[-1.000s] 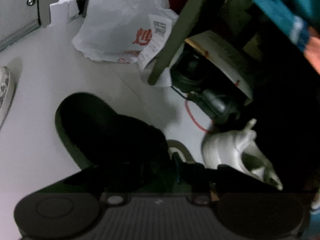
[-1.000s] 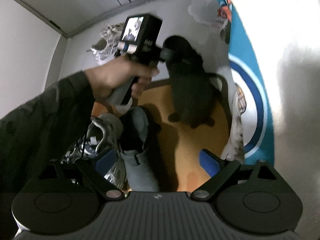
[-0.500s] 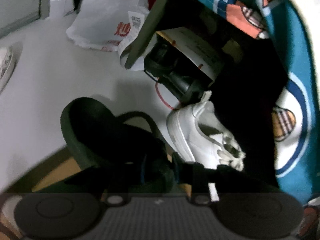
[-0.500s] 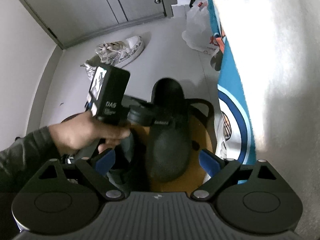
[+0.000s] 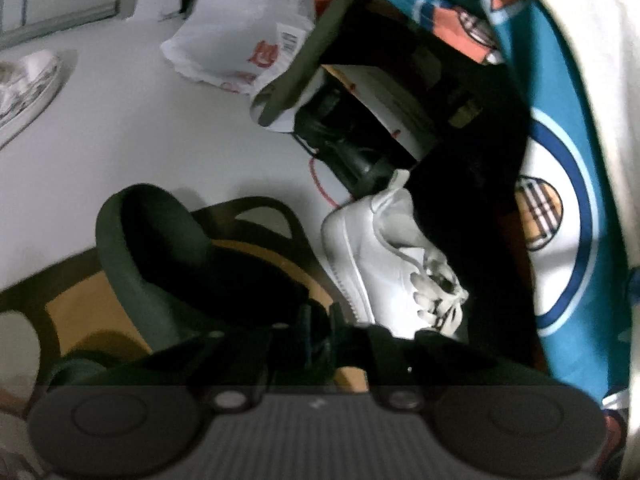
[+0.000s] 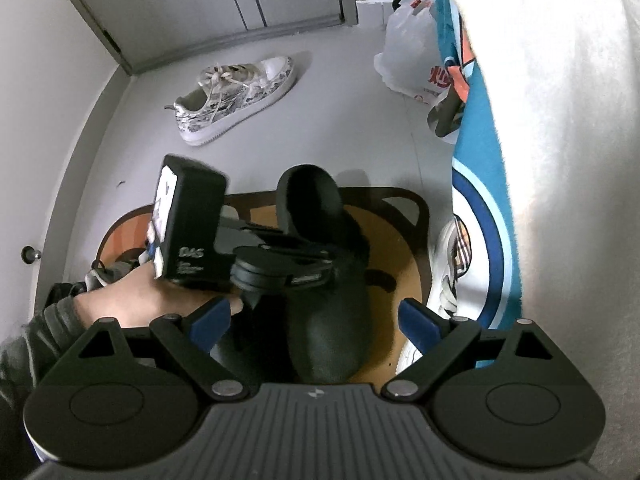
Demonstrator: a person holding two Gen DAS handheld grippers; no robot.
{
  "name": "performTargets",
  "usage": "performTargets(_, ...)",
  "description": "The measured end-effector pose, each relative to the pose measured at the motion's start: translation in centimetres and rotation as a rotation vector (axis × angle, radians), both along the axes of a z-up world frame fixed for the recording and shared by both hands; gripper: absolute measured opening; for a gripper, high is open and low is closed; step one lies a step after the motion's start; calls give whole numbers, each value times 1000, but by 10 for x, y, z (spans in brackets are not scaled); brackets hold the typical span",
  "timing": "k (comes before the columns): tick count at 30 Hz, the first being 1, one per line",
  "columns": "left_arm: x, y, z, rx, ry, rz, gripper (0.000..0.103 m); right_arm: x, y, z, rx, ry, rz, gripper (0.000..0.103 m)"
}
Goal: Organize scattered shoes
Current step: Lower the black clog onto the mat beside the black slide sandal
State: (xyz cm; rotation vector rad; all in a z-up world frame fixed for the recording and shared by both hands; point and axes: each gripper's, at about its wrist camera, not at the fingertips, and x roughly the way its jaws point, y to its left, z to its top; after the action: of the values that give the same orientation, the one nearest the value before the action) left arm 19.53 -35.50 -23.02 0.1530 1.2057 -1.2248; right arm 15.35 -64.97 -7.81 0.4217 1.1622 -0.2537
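My left gripper [image 5: 318,330] is shut on the side of a black clog [image 5: 168,248] and holds it low over an orange mat [image 5: 84,316]. In the right wrist view the same clog [image 6: 324,280] lies lengthwise on the orange mat [image 6: 396,248], with the left gripper [image 6: 320,268] clamped on its side. My right gripper [image 6: 314,320] is open and empty, hovering above the clog's toe. A white sneaker [image 5: 384,256] lies right of the clog. A patterned sneaker [image 6: 236,94] lies alone on the grey floor.
Other shoes [image 6: 108,276] sit at the mat's left under the hand. A white plastic bag [image 6: 412,56] lies by a rack leg [image 5: 308,52]. A teal printed cloth [image 6: 480,184] hangs on the right. A closet door [image 6: 240,4] and wall bound the floor.
The left gripper has carried the black clog down onto the orange mat beside the white sneaker. The right gripper has stayed open above it.
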Motion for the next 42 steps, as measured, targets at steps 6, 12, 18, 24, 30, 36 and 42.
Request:
performTargets(6, 0, 13, -5, 17, -32, 56, 17, 0, 0, 1, -8, -5, 0, 94)
performTargets(12, 3, 7, -17, 129, -80, 52, 35, 0, -2, -1, 11, 6, -1, 94)
performTargets(18, -15, -1, -20, 161, -183, 10, 35, -1, 0, 0, 26, 7, 14, 94)
performTargets(24, -15, 8, -8, 55, -69, 12, 17, 2, 0, -2, 36, 10, 21, 94)
performTargets(30, -24, 11, -3, -10, 27, -36, 11, 3, -6, -4, 16, 17, -9, 94)
performTargets(36, -33, 16, -2, -71, 106, -58, 11, 3, -6, -3, 12, 10, -1, 94)
performTargets(42, -48, 15, -10, -58, 144, -89, 11, 1, -8, -3, 9, 13, -5, 94)
